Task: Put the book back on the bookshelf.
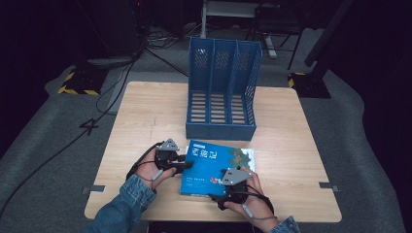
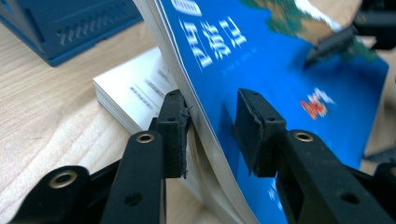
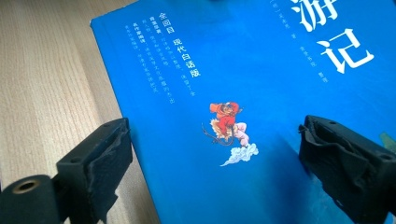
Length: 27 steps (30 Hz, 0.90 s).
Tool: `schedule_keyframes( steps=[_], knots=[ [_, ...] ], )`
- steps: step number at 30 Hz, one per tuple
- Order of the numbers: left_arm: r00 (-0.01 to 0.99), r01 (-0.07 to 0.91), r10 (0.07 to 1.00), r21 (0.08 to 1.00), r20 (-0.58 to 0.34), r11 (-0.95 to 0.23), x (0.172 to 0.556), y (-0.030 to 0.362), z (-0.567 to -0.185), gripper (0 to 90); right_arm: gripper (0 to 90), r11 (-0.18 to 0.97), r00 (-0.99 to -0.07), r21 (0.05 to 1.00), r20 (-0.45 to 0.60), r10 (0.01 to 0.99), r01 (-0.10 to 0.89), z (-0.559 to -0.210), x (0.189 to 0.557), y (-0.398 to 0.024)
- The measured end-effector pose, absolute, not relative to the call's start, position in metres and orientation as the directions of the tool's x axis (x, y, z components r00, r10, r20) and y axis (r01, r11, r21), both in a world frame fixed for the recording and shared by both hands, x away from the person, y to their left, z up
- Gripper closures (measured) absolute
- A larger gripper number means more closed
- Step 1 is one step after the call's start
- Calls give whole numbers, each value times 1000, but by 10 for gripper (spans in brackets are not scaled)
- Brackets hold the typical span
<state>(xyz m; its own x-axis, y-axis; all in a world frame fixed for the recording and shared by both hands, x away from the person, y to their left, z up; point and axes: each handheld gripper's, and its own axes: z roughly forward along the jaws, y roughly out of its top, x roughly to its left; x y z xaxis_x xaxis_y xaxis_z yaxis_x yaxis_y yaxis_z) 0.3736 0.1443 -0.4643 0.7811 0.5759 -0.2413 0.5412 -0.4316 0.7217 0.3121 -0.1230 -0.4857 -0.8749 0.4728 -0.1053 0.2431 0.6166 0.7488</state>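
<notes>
At lower centre of the high view, your left fingers [image 2: 175, 133] straddle the blue book's [image 1: 214, 167] lifted cover edge, not yet pinching, while your right fingers [image 3: 109, 158] hover wide open above it on the desk [image 1: 291, 145].

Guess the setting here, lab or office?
Probably a recording lab or studio, not an office: one wooden table stands alone on grey floor covering, with cables trailing across it, hazard-striped stand bases behind, and dark surroundings. On the table are a blue file rack and a blue book.
</notes>
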Motion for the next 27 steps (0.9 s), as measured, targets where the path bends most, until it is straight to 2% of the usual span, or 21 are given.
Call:
schedule_keyframes(
  steps=[4, 7, 9, 12, 14, 16, 18, 24, 27],
  knots=[
    [798, 520, 556, 732, -233, -440, 373, 147, -468, 644, 96, 624, -876, 743, -112, 469, 240, -485, 312, -122],
    [861, 392, 494, 777, -121, -492, 370, 136, -470, 600, 83, 637, -880, 738, -127, 458, 225, -486, 312, -120],
    [855, 386, 510, 775, -96, -501, 368, 131, -471, 572, 76, 644, -882, 736, -142, 450, 210, -487, 313, -119],
    [843, 405, 524, 782, -120, -474, 368, 135, -474, 563, 77, 642, -885, 736, -135, 446, 212, -486, 314, -118],
    [826, 442, 538, 785, -167, -435, 367, 140, -478, 572, 76, 640, -886, 739, -133, 444, 210, -486, 315, -117],
    [825, 469, 525, 770, -207, -433, 365, 145, -476, 624, 72, 657, -889, 729, -154, 431, 192, -487, 314, -116],
    [840, 466, 500, 750, -210, -469, 362, 149, -473, 658, 69, 673, -890, 718, -172, 422, 180, -487, 314, -115],
    [837, 510, 469, 713, -282, -482, 360, 150, -472, 683, 23, 688, -896, 703, -174, 408, 177, -487, 312, -111],
    [829, 528, 463, 711, -313, -464, 360, 151, -465, 757, 56, 693, -899, 699, -174, 402, 174, -485, 311, -109]
  ],
)
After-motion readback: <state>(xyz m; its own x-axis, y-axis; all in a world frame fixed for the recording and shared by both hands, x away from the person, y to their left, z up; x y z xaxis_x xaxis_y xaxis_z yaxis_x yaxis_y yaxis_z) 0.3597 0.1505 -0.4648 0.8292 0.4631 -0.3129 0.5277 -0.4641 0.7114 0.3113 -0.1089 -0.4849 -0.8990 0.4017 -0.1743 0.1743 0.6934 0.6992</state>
